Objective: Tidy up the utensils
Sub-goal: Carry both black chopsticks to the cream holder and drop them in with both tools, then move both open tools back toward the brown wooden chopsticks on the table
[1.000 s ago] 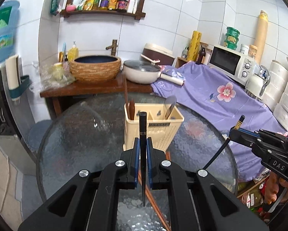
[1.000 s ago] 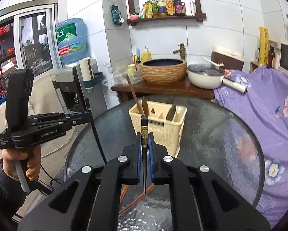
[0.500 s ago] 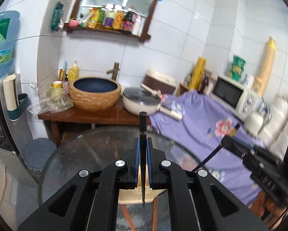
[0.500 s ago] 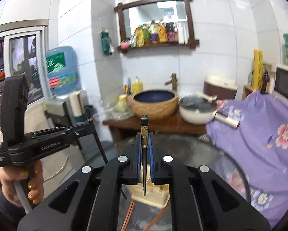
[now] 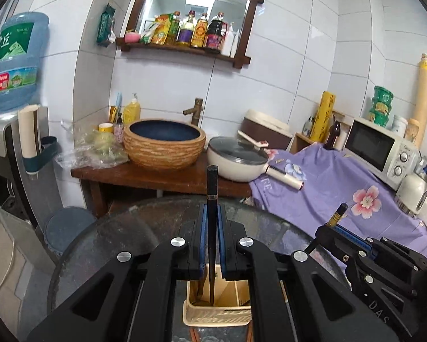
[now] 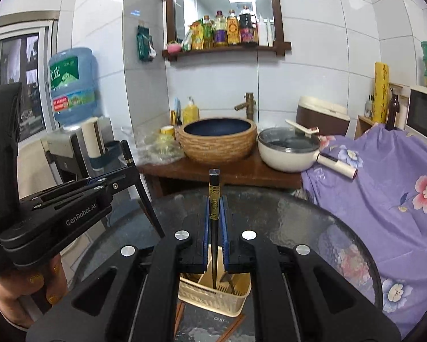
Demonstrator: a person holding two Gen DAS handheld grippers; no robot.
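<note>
Two claws (image 5: 212, 238) (image 6: 215, 228), one chopstick (image 5: 212, 188) (image 6: 214, 188) each

Left gripper (image 5: 212, 242) clamping a black chopstick (image 5: 212, 199) above the utensil basket (image 5: 217, 315)

The chopstick's tip is hanging over the cream basket on the glass table (image 5: 105, 242), while the right gripper (image 5: 331, 229) is pinching another gold-banded chopstick (image 5: 337, 213) nearby.

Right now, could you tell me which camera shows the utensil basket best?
The right wrist view: the basket shows its front wall, its dividers and a utensil inside, below the right gripper, which is shut on a chopstick. In the left wrist view the basket is mostly hidden behind the left gripper.
</note>
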